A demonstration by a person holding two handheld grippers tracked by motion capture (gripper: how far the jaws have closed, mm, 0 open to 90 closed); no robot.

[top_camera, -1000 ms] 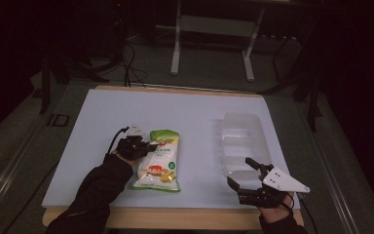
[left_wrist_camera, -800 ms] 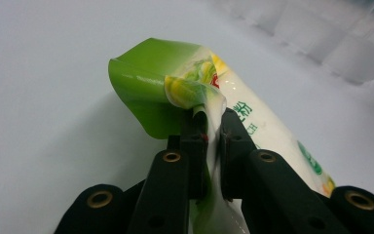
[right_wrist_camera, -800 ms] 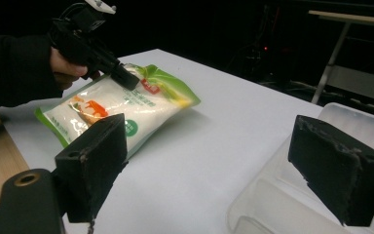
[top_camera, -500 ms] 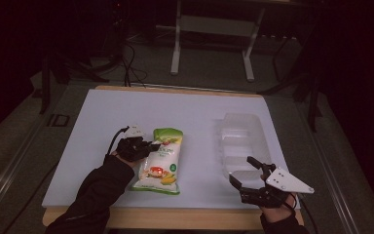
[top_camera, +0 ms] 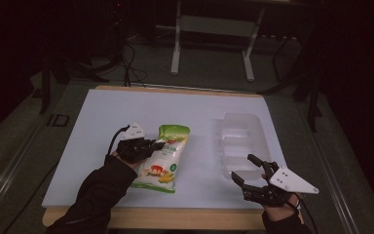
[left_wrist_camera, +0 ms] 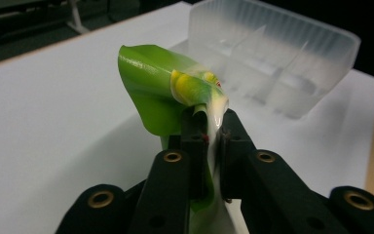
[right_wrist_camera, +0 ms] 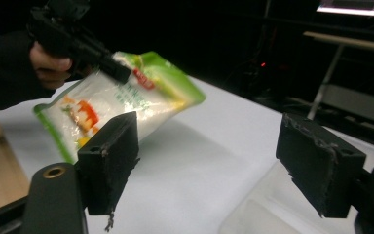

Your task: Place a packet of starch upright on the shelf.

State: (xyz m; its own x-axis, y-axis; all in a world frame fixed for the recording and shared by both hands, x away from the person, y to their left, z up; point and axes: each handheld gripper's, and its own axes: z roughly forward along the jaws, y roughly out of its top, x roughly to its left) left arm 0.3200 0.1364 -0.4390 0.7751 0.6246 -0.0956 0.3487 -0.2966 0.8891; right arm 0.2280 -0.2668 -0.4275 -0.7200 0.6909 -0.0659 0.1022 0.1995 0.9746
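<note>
left gripper view cuts off the lower part of the snack bag, so just its green, curled top edge rises above the left gripper, whose black jaws are clamped together on the bag's film; the print is too blurred to read. behind it stands the clear plastic tray, its far corner cut off by the frame. against the frame a second ago, the bag's left side now sits lifted off the white table and tilted, where before it lay flat. the right gripper has its jaws apart with nothing between them; they have just been closing a little. high view places that gripper at the near right of the table, just beside the tray's front end, and the bag left of centre. right gripper view shows the bag's printed face hanging in the air from the left gripper.
</note>
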